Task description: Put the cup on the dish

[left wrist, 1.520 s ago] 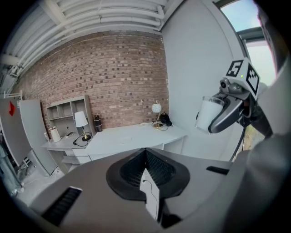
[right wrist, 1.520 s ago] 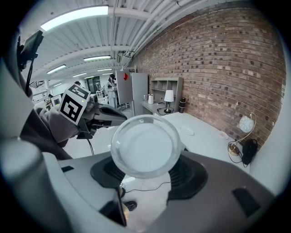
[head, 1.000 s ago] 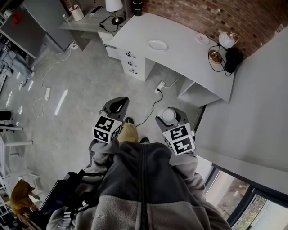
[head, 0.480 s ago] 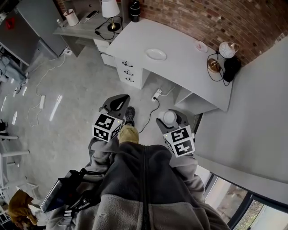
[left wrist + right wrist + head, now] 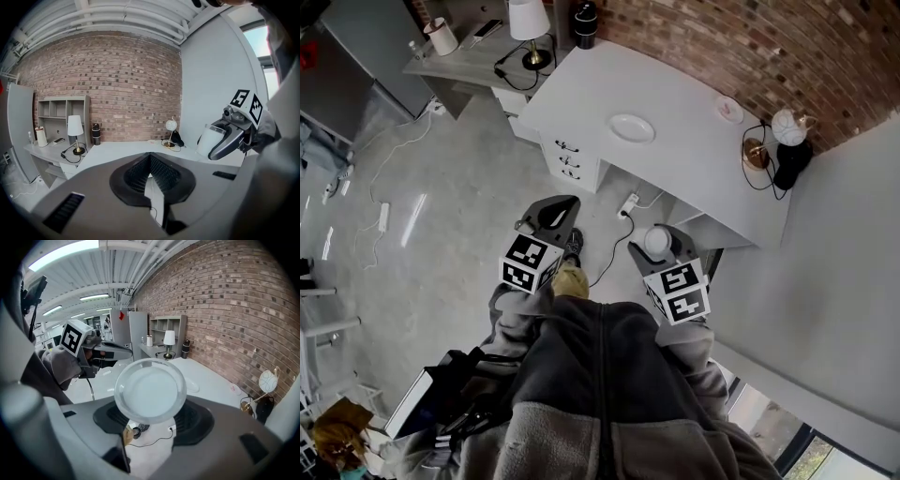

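Clear cup (image 5: 150, 389) in marker-cubed right gripper (image 5: 660, 246); dish (image 5: 631, 128) on desk (image 5: 698, 164).

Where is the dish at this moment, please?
In the head view, the dish lies empty on the white desk, left of the desk's middle and just beyond the drawers.

Translucent white cup (image 5: 150, 391), white dish (image 5: 631, 128), pale grey desk (image 5: 698, 164), red-brown brick wall (image 5: 741, 42)

Left claw (image 5: 555, 212) closed, empty; right claw (image 5: 662, 234) tight on cup (image 5: 653, 242).
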Tool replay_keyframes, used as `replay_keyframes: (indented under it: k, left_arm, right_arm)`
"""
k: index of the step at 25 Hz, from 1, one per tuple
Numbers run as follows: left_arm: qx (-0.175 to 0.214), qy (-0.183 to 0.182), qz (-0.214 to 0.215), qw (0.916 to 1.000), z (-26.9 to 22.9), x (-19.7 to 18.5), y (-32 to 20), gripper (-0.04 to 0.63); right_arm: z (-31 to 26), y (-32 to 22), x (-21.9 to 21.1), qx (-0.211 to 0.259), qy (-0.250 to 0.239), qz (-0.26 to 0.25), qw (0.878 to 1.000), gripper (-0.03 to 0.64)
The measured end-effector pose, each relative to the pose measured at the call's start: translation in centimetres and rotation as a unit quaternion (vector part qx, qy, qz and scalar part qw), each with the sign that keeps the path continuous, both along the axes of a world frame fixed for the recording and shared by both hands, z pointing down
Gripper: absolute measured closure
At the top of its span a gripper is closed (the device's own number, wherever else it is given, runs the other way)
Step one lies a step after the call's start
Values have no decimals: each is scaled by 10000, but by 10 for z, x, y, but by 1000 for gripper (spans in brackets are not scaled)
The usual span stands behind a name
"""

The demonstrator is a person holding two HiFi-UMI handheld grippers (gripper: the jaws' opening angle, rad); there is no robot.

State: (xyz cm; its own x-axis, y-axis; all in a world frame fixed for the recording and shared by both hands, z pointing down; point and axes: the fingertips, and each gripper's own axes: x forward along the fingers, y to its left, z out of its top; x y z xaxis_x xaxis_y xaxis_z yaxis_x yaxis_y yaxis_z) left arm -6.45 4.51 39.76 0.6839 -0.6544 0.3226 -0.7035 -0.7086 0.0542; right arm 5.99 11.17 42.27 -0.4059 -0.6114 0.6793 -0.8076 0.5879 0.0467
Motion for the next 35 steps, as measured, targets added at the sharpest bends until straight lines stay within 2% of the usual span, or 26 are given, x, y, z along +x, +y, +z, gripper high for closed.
replay_keyframes:
  k: [13,22,28,32,35]
  left_arm:
    - [-398,-124,464,9981,22,9,-123,591]
    - [-607,-52,771,9952,28,5,-207,591]
    - [-659,56,642,9957,28,2,-246,591]
    - [-723,-35,702,9949,42,28,-254,591]
    - [-766,-128,587,9952,53,40,-257,591]
  right_arm:
    - [10,-128,-4,-261,-103,237,9993,362]
    - [9,-214,-2,-380,-153,704,9967,362]
    - [2,-245,0,-386,-181,949,9946,362]
    - [13,-258,15,-322,-146,801,9962,362]
    - [28,-260,19,-359,-164,616,9973,362]
